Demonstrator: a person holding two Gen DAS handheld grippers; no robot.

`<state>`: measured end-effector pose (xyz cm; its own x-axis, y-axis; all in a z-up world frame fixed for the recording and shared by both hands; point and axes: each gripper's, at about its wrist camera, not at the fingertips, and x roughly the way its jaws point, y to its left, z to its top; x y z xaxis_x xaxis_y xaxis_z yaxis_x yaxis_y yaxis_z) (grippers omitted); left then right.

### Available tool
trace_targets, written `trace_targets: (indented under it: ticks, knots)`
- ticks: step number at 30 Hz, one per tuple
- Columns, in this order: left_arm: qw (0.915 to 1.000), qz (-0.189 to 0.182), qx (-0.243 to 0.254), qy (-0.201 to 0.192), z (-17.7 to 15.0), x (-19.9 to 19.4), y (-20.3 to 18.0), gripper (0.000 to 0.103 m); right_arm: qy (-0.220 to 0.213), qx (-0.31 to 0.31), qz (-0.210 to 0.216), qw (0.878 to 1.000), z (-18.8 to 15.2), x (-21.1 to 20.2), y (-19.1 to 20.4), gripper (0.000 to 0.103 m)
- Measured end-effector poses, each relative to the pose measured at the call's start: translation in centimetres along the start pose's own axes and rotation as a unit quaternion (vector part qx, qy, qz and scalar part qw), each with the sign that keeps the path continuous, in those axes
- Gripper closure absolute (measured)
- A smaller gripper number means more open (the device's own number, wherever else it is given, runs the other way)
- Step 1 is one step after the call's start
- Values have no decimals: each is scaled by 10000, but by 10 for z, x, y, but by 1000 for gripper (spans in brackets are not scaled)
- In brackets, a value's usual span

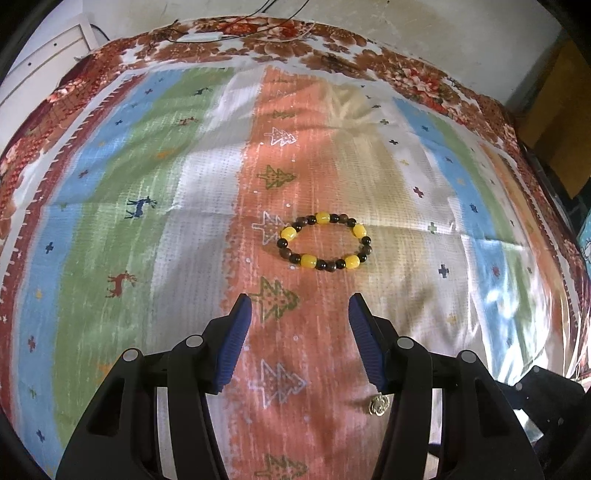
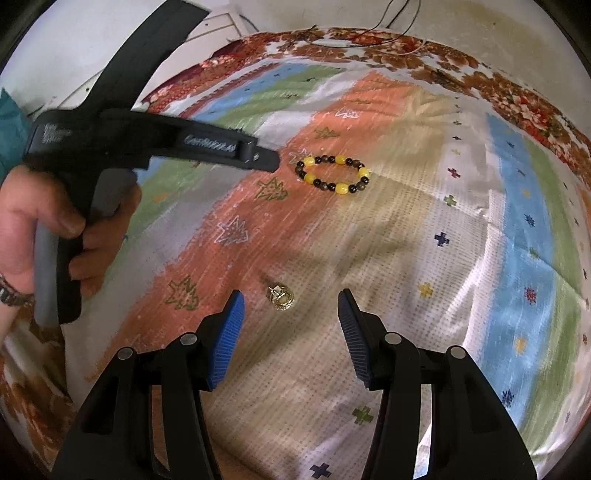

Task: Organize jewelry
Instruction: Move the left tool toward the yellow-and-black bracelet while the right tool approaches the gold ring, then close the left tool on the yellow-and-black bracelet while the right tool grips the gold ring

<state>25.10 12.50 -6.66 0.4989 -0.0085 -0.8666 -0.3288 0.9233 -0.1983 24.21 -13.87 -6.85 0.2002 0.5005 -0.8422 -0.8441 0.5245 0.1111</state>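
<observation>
A beaded bracelet (image 1: 324, 241) with yellow and dark brown beads lies flat on the striped cloth, a little ahead of my open, empty left gripper (image 1: 300, 306). It also shows in the right wrist view (image 2: 332, 174), farther off. A small gold ring (image 2: 281, 297) lies on the cloth just ahead of my open, empty right gripper (image 2: 290, 301), between its blue fingertips and nearer the left one. In the left wrist view the ring (image 1: 378, 403) sits low, beside the right finger's base. The left gripper's body (image 2: 147, 144), held by a hand, shows at the left of the right wrist view.
A striped cloth (image 1: 147, 206) with tree and reindeer prints covers a floral bedspread (image 1: 280, 40). Cables (image 1: 229, 33) lie at the far edge by the wall. A white cabinet (image 1: 48, 62) stands at the far left. Dark furniture (image 1: 554, 122) borders the right edge.
</observation>
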Motion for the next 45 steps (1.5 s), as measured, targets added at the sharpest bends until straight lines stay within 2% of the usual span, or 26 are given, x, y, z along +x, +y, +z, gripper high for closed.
trace_targets:
  ticks: [7,25,33,38,40,43,45]
  knots:
    - [10000,16,66,-6,8,11,-4,48,206,-155,21,9997,4,15,3,51]
    - [9992,279,8,270,28,58,6,47,671,-651,182,9955,10,44,13,51]
    - [9992,243,-116,297,44,73,9,47,814,-792,239,9932,11,56,15,51]
    - [9988,350,-61,322,47,85,8,47,853,-920,259,9918,11,65,21,51]
    - [9986,416,28,321,48,87,6,47,874,-961,268,9912,11,67,23,59]
    - [9975,572,221,360,47,91,1,47,893,-969,201,9911,11,71,25,66]
    - [9960,745,334,359,45,93,-2,52,893,-916,167,9916,12,72,23,72]
